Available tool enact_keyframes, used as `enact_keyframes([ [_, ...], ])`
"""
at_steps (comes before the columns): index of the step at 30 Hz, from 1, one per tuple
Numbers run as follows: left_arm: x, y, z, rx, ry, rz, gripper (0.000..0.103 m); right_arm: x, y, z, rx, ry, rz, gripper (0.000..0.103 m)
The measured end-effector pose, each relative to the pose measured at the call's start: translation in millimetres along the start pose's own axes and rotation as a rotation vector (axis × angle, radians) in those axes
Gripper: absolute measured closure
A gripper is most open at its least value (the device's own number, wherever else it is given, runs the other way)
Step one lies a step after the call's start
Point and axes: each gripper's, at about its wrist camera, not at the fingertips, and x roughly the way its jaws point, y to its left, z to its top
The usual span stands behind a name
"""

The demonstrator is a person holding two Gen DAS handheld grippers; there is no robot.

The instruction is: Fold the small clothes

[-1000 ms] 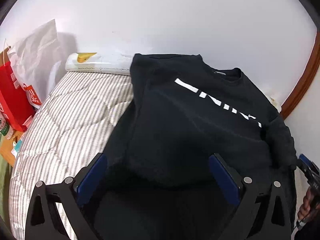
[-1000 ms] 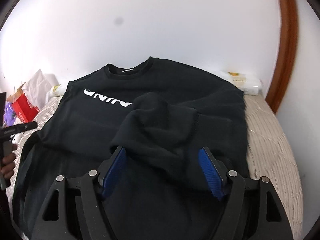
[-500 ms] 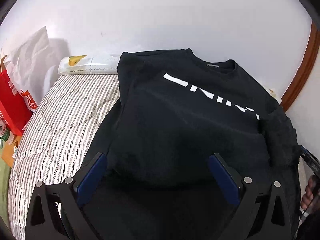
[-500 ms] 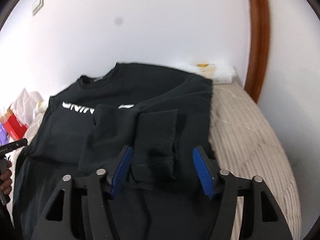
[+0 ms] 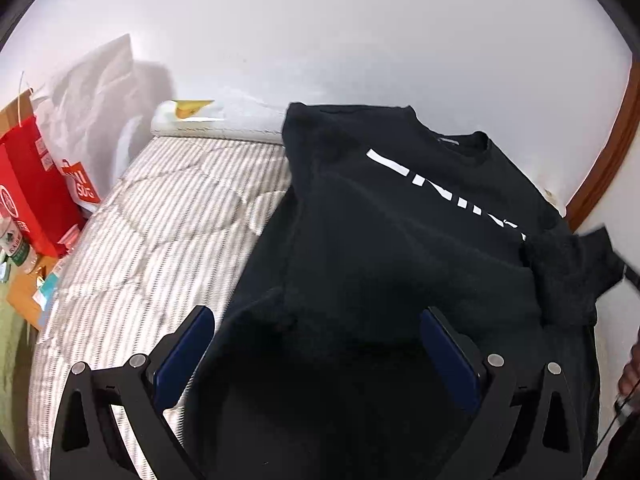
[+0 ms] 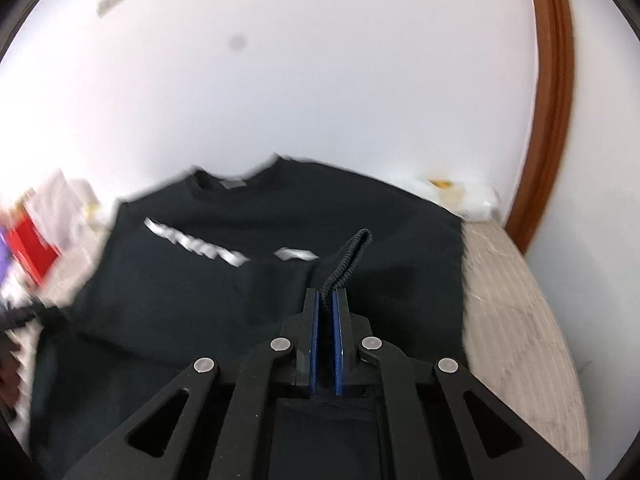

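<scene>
Half a second ago the right gripper (image 6: 327, 300) stood with its blue pads spread to either side of the ribbed black sleeve cuff (image 6: 347, 261); now the pads are pressed together on that cuff, which stands up out of them at the centre of the right wrist view. That view is smeared with motion.

The plain white wall (image 5: 340, 40) fills the upper half of both views, with a curved brown wooden trim (image 6: 550, 100) along the right edge. Below it the grey-and-white striped quilted mattress (image 5: 160, 220) runs from the left of the left wrist view toward the bottom. The black sweatshirt with white chest lettering (image 5: 380, 240) lies spread flat on the mattress, collar toward the wall, occupying the centre and right of the left wrist view.

The left gripper (image 5: 318, 356) hangs low over the sweatshirt's lower part, its blue pads wide apart with dark cloth between them, gripping nothing.

At the far left, beside the mattress, a red paper bag (image 5: 28, 192) stands upright in front of a white paper bag (image 5: 92, 92); what they hold cannot be told.
</scene>
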Motion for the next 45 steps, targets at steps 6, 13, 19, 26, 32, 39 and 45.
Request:
enact_keyframes([
  [6, -24.4, 29.3, -5.3, 0.010, -0.032, 0.022, 0.002, -5.7, 71.2, 48.0, 0.020, -0.045, 0.117, 0.098],
  [13, -38.6, 71.2, -11.5, -0.028, -0.044, 0.037, 0.002, 11.1, 167.8, 79.5, -0.038, -0.076, 0.184, 0.098],
  [19, -38.3, 81.9, -12.2, -0.033, -0.052, 0.025, 0.002, 58.8, 227.9, 54.1, -0.132, -0.022, 0.199, 0.098],
  [26, -23.8, 57.1, -1.2, -0.017, -0.035, -0.041, 0.002, 109.9, 220.2, 15.2, -0.112, 0.159, 0.295, 0.087],
  [32, -4.0, 9.6, 11.2, 0.030, -0.036, -0.091, 0.002, 58.7, 144.5, 11.9, -0.142, 0.068, 0.171, 0.064],
  [39, 33.7, -48.5, 33.3, 0.049, -0.023, -0.148, 0.008, 15.7, -0.2, -7.5, -0.027, 0.012, -0.025, 0.063],
  [45, 77.8, -69.4, 43.2, 0.043, 0.039, -0.122, 0.028, 15.1, -65.8, -27.1, 0.051, 0.031, -0.062, 0.063],
])
